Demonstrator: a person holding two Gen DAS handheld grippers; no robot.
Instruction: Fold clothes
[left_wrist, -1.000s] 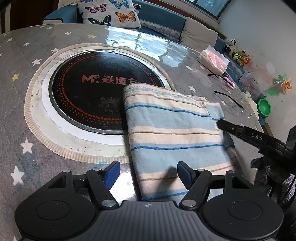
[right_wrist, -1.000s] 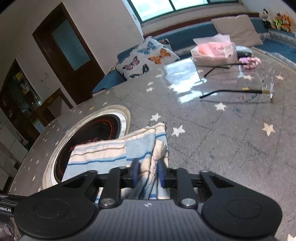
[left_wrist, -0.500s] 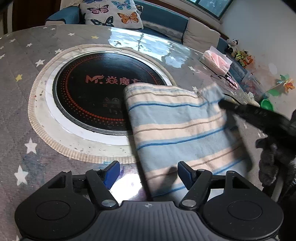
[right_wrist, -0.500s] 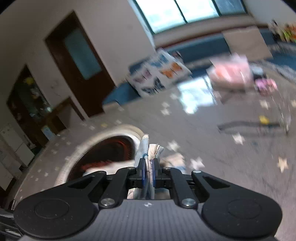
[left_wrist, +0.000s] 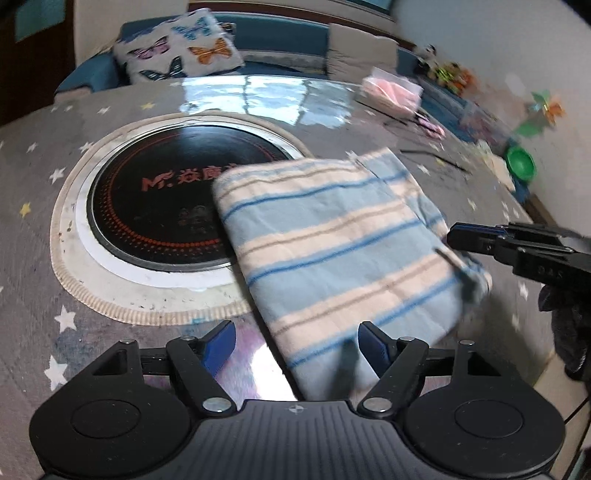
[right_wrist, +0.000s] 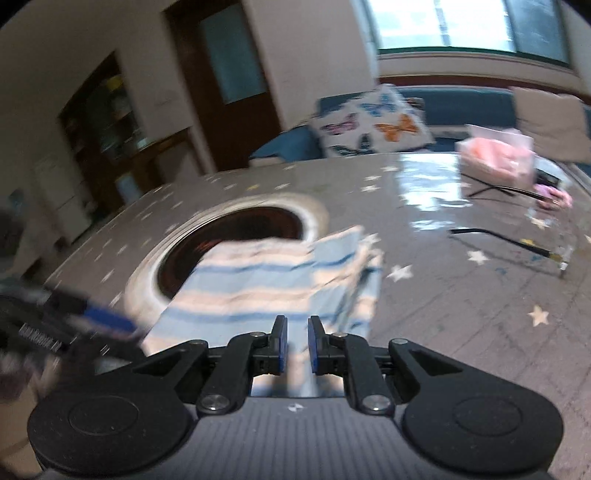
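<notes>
Striped blue-and-cream cloth (left_wrist: 332, 243), soft, light and floppy, lies folded on the desk (left_wrist: 33, 206), its ten o'clock corner overlapping the round cooktop (left_wrist: 155, 206); left gripper (left_wrist: 295, 343) gapes empty, right gripper (right_wrist: 294, 343), just parting, holds nothing. Corners likely offer best purchase.

Right gripper (right_wrist: 294, 345) just opened, releasing towel (left_wrist: 332, 251).

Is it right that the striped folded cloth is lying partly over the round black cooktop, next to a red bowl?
No. The left wrist view shows the bowl is green, not red. The striped folded cloth does lie partly over the round black cooktop.
</notes>
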